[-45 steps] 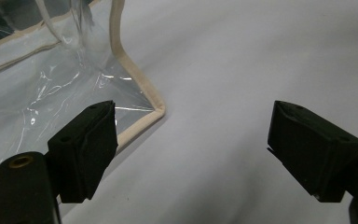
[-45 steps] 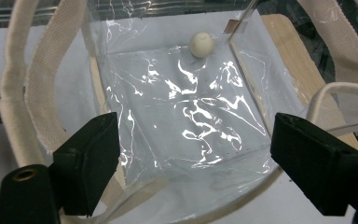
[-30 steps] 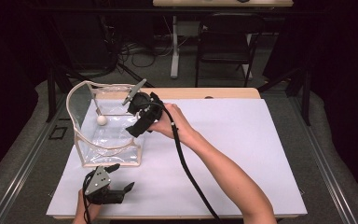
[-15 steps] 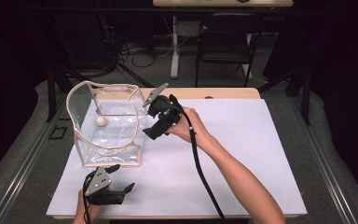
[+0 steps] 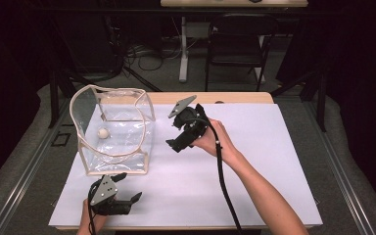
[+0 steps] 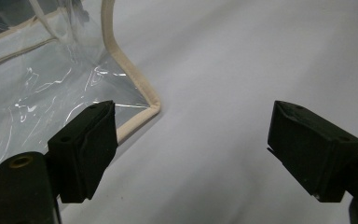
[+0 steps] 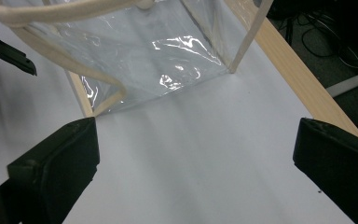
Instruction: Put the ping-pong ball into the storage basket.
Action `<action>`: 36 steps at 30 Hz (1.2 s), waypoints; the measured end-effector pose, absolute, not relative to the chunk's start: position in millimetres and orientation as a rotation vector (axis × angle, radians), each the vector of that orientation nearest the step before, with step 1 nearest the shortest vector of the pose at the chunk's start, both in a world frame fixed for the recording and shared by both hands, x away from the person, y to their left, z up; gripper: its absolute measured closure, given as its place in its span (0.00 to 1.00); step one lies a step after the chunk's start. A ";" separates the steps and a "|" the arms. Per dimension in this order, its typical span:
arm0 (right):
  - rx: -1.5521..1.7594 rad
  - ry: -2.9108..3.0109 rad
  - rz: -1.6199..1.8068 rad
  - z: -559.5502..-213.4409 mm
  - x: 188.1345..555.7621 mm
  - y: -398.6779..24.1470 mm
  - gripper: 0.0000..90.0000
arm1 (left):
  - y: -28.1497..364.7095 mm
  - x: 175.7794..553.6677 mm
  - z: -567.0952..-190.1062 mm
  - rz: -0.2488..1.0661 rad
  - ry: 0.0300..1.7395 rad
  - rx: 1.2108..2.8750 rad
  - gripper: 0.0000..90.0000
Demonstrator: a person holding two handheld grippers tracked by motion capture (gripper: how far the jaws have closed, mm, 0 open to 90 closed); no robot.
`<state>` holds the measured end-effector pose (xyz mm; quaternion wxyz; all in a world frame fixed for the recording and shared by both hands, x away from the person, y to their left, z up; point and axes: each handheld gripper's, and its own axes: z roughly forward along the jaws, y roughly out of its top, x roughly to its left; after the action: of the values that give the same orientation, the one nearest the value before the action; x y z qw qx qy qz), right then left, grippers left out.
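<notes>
The clear bag [image 5: 115, 129], trimmed in beige, stands upright near the desk's [image 5: 274, 161] left edge, toward the far side; a small white ball [image 5: 103, 132] lies inside it. The right gripper [image 5: 178, 143] hangs above the middle of the desk, just right of the bag and apart from it. Its jaws have just been opening and now stand wide, nothing between them. The left gripper [image 5: 129, 198] rests at the near edge, just in front of the bag's near right corner, jaws released and empty.

Clear plastic bag [image 5: 115, 129] w/ beige trim stands open on table's left, small white ball [image 5: 103, 132] inside.
</notes>
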<state>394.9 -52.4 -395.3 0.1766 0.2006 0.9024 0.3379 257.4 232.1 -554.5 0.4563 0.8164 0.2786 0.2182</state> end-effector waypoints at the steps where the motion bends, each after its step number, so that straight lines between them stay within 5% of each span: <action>1: 0.572 2.553 0.961 -396.9 394.4 -54.4 0.00 | 232.0 257.1 -554.6 0.537 0.690 2.011 0.18; 36: 0.666 2.517 0.969 -447.7 361.9 -115.5 0.00 | 231.7 256.1 -554.7 0.536 0.691 2.018 0.18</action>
<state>361.9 -115.5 -447.7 0.1806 0.2357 0.8912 0.3430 256.1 231.7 -554.7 0.4540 0.8175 0.2801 0.2171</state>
